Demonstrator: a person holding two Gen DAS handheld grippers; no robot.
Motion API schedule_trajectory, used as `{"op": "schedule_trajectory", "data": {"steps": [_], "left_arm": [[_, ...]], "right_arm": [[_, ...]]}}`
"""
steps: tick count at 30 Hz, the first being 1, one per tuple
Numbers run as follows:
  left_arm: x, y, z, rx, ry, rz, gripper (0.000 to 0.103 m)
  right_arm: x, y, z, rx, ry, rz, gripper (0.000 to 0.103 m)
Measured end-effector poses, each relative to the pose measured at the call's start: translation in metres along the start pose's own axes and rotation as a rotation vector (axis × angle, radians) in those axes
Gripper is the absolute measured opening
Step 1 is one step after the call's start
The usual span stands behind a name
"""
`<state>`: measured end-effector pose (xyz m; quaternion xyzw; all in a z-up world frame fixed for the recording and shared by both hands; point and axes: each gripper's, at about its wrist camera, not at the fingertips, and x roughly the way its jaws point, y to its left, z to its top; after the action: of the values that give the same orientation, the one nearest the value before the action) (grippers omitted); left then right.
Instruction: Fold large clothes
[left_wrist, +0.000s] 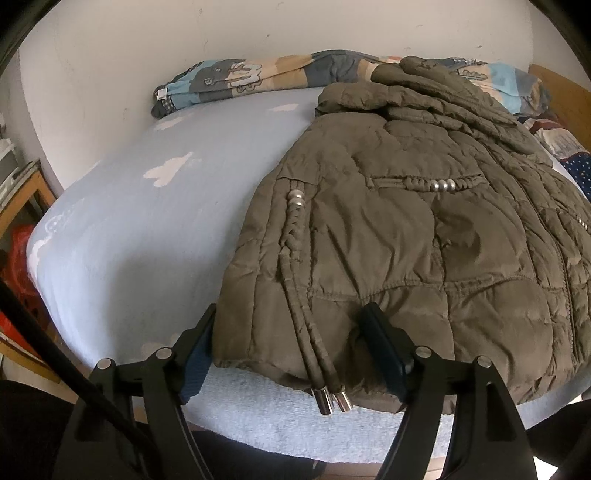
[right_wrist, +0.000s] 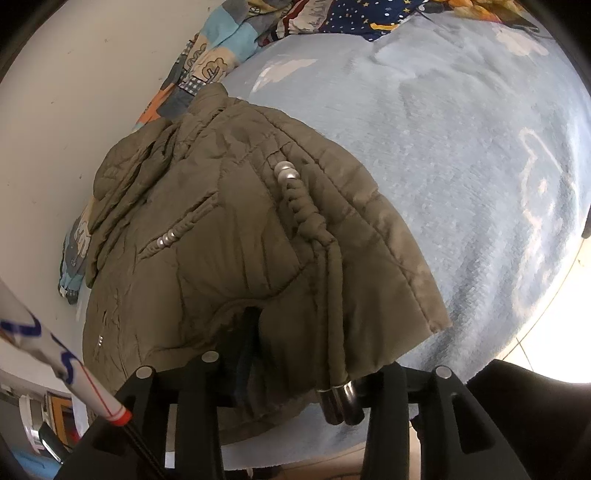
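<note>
An olive-brown quilted puffer jacket (left_wrist: 406, 221) lies on a light blue bed sheet (left_wrist: 147, 221), hem toward me, sleeves bunched at the far end. In the left wrist view my left gripper (left_wrist: 291, 325) is open, its fingers straddling the jacket's near left hem corner, where two drawcords with metal tips (left_wrist: 332, 398) hang over the edge. In the right wrist view the jacket (right_wrist: 221, 221) fills the left half. My right gripper (right_wrist: 306, 354) is open around the near right hem corner, with drawcord tips (right_wrist: 340, 402) between its fingers; its right finger is mostly hidden by cloth.
A patchwork quilt (left_wrist: 258, 77) lies bunched along the white wall behind the jacket, also in the right wrist view (right_wrist: 207, 55). Star-patterned bedding (right_wrist: 369, 14) lies at the far end. A wooden shelf (left_wrist: 22, 199) and red items stand left of the bed. The bed's edge is close below the grippers.
</note>
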<state>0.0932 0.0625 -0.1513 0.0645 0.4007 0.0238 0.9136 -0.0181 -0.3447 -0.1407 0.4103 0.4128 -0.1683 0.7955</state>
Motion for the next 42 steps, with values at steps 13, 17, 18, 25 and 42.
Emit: {"op": "schedule_trajectory", "data": {"steps": [13, 17, 18, 25, 42], "left_arm": [[0.002, -0.002, 0.002, 0.014, 0.002, -0.015, 0.071], [0.002, -0.002, 0.002, 0.018, 0.001, -0.015, 0.07], [0.002, -0.002, 0.002, 0.02, 0.001, -0.015, 0.069], [-0.001, 0.008, 0.005, -0.032, 0.015, -0.078, 0.064], [0.01, 0.025, 0.003, -0.19, 0.084, -0.282, 0.029]], "right_arm": [[-0.001, 0.006, -0.003, -0.031, -0.004, -0.009, 0.037], [-0.001, 0.006, -0.002, -0.027, -0.002, -0.009, 0.037], [0.0, 0.006, -0.002, -0.024, -0.001, -0.008, 0.037], [0.0, 0.005, -0.001, -0.012, 0.004, 0.0, 0.039], [-0.002, 0.0, 0.001, 0.03, 0.022, 0.053, 0.026]]}}
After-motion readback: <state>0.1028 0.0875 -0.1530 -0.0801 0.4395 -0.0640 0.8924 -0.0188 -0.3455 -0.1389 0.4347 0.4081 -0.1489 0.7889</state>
